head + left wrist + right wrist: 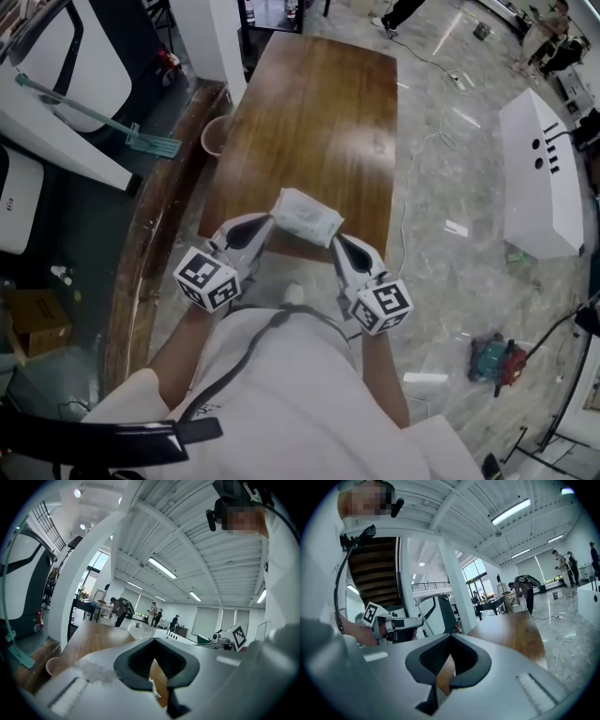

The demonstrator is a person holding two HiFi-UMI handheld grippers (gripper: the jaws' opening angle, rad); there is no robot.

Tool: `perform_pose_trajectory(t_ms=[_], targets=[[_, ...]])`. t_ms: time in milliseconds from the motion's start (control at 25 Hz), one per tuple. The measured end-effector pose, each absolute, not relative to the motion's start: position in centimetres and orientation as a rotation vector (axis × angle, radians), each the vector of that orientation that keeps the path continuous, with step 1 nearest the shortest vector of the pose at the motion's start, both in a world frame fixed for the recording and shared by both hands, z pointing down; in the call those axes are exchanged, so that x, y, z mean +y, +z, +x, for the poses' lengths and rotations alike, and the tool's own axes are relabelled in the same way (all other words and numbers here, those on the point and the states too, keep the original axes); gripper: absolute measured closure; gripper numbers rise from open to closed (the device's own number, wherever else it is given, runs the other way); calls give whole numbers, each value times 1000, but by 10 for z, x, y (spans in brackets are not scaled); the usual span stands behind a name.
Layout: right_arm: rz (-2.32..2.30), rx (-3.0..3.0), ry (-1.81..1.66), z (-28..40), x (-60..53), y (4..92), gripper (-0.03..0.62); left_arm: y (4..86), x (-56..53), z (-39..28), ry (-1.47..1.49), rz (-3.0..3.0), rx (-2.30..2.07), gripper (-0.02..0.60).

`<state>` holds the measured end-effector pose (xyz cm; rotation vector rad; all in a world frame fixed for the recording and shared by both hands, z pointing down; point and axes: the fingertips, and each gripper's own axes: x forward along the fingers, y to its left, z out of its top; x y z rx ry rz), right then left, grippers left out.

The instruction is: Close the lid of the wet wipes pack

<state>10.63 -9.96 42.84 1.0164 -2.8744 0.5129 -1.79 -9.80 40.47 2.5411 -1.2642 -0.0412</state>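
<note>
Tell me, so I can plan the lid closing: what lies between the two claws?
The wet wipes pack lies between the left claw and right claw, shown in the head view.

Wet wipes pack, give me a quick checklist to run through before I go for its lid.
1. Wet wipes pack lies on the wooden table, close to its near edge: ok.
2. Lid position: cannot tell, as the head view shows too little detail and neither gripper view shows the pack.
3. Left gripper shut, nothing between its jaws: ok.
4. Right gripper shut, nothing between its jaws: ok.
5. One gripper on each side of the pack: ok.
6. Tips touching the pack: cannot tell.
</note>
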Motion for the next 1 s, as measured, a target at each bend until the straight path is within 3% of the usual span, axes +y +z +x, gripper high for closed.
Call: perform_pose_trajectory(t_ms=[520,1000], targets=[[837,-2899,593,93,-139,445,588,419,-123,-36,-29,2430,-1376,578],[961,-2801,627,75,-149,476,588,428,-139,-45,46,2505,-1189,578]])
